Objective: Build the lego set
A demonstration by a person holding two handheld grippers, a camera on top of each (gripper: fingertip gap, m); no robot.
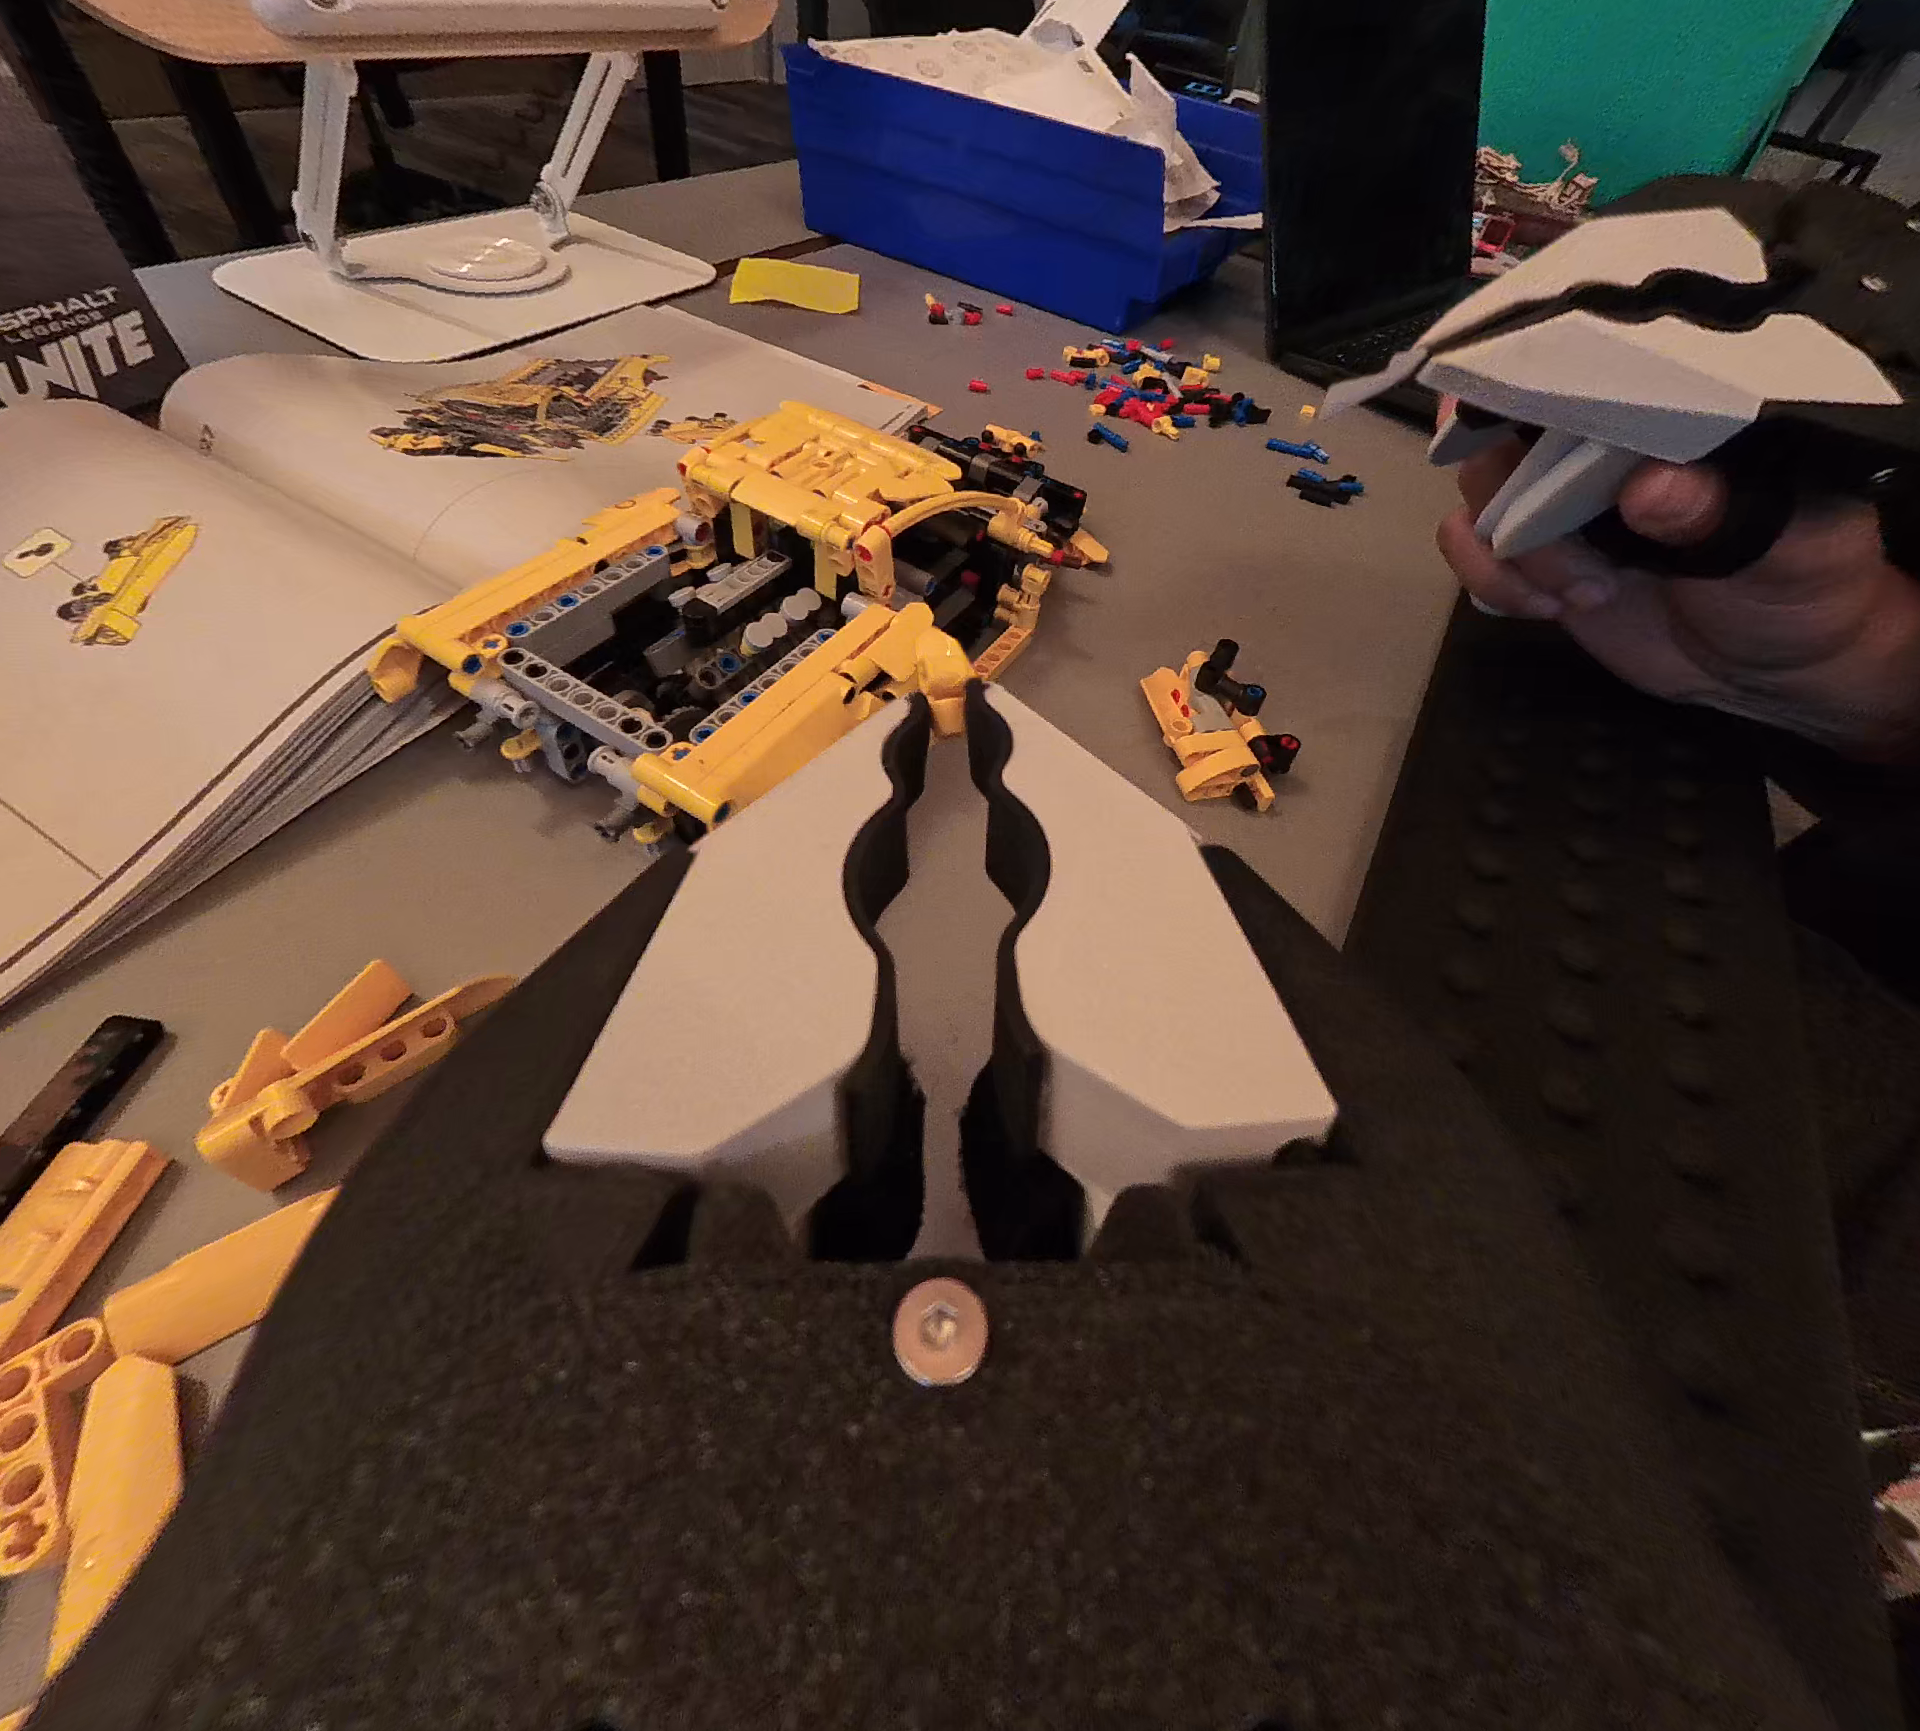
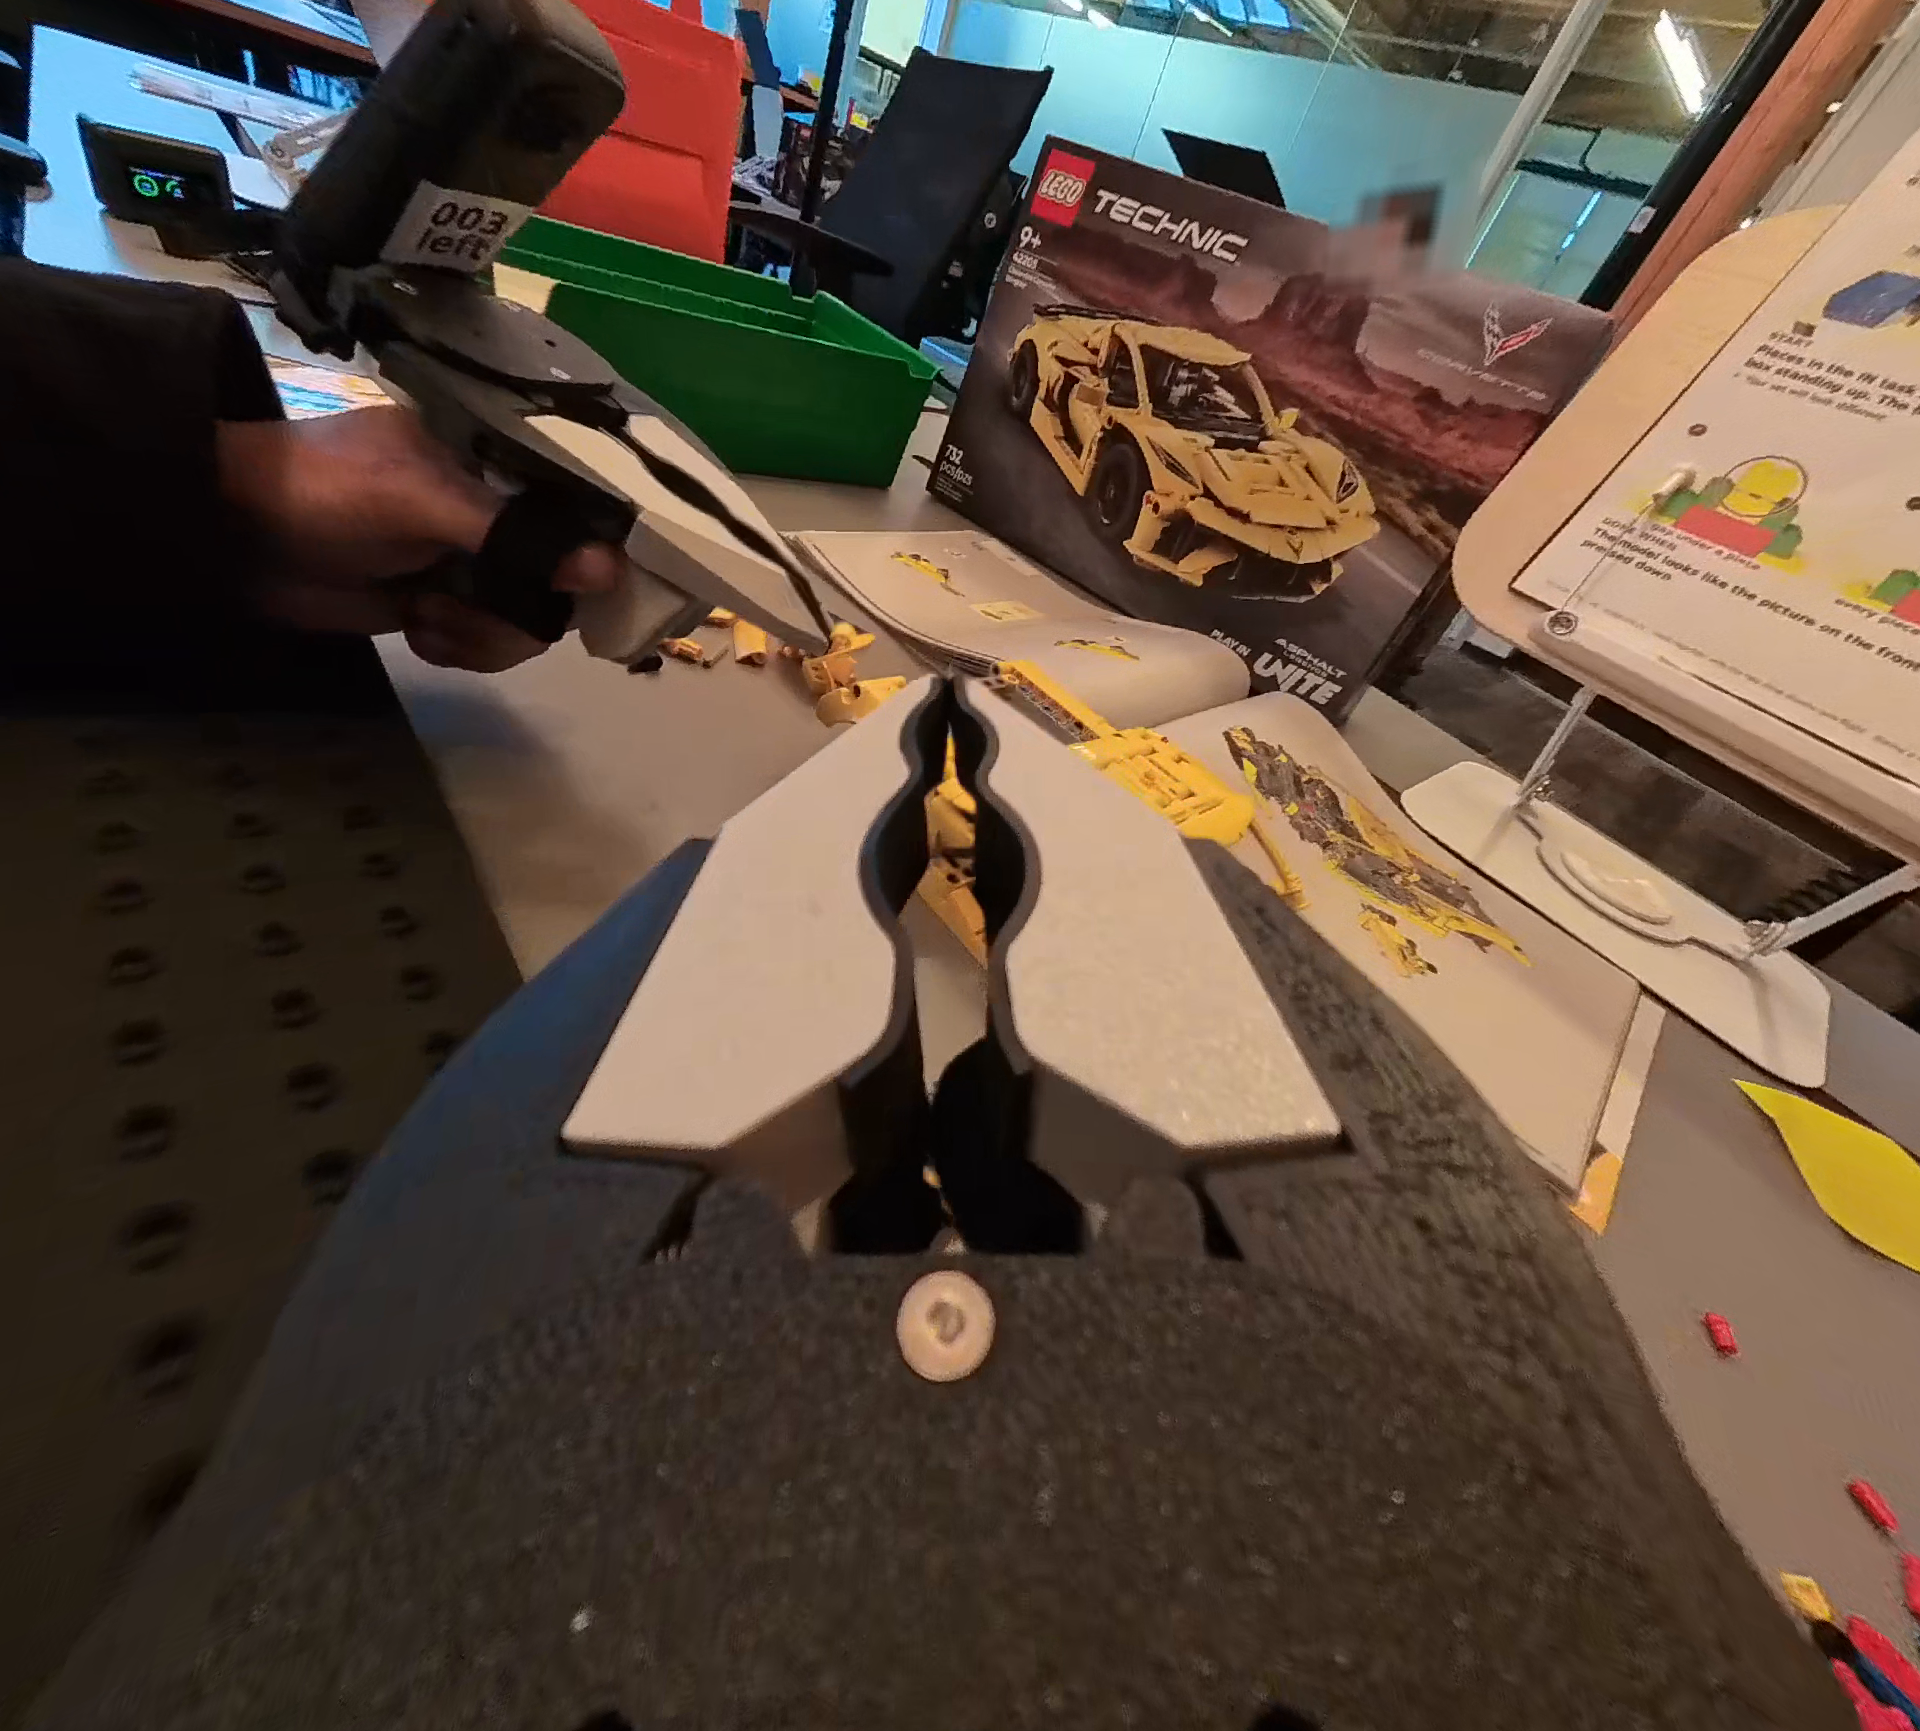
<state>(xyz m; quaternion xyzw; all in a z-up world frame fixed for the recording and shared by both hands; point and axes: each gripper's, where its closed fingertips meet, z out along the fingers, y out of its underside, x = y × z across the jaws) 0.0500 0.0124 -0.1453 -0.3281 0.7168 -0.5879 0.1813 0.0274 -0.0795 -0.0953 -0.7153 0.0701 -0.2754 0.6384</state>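
A half-built yellow and black car model lies on the grey table against an open instruction book. My left gripper is shut on a yellow part at the model's near corner. In the right wrist view the left gripper points down at that corner. My right gripper is shut and empty, held above the table to the right of the model. It also shows in the left wrist view, in a hand. A small yellow sub-assembly lies right of the model.
Loose red, blue and yellow pins are scattered behind. Yellow panels lie near left. A blue bin, a white stand, a set box and a green bin ring the table. A black studded plate lies right. Tip to tip, the grippers are about 11 centimetres apart. The open instruction book lies around 25 centimetres away from my left fingertips. My right wrist view looks at it from another angle.
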